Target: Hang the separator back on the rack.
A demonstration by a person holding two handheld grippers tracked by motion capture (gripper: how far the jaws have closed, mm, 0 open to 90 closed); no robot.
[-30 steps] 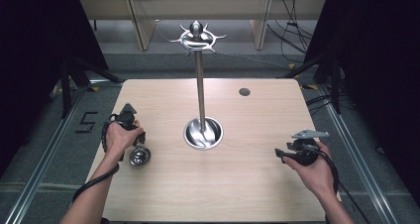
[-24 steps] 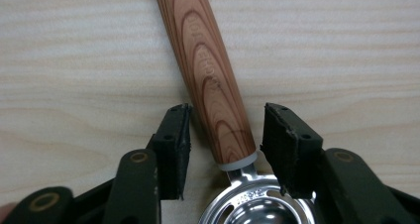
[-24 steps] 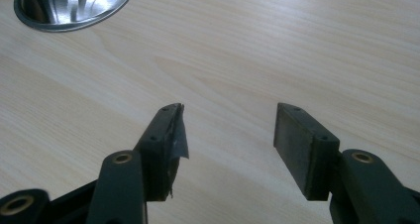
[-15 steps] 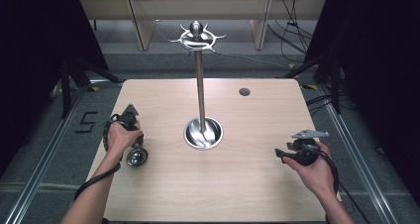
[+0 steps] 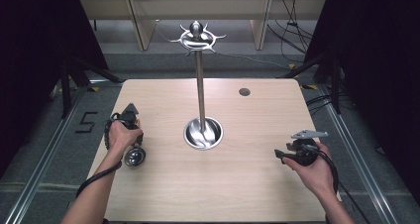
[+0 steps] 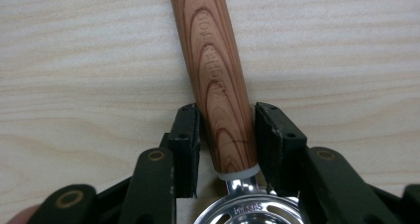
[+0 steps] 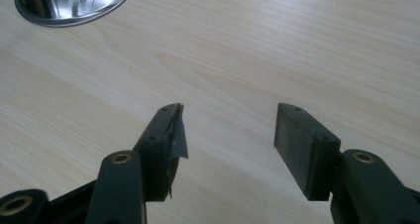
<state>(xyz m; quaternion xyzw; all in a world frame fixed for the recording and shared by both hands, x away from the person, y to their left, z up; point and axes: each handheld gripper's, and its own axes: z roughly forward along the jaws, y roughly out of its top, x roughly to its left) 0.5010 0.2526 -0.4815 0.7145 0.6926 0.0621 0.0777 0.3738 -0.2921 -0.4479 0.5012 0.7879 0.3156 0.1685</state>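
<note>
The left gripper (image 6: 225,135), jaws having just closed, clamped the brown wood-grain handle of a steel strainer (image 6: 218,80) lying flat on the pale wooden table (image 5: 247,184), while the right gripper (image 7: 228,135) hovered with jaws apart.

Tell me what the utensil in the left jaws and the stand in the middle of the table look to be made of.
The utensil handle looks like wood, or a wood-look finish: brown curved grain, smooth, with lettering pressed in. Its head looks like polished metal: silvery, slotted, stamped. The stand, with its round base, looks like polished steel or chrome: mirror reflections. The table looks like pale wood or laminate.
</note>
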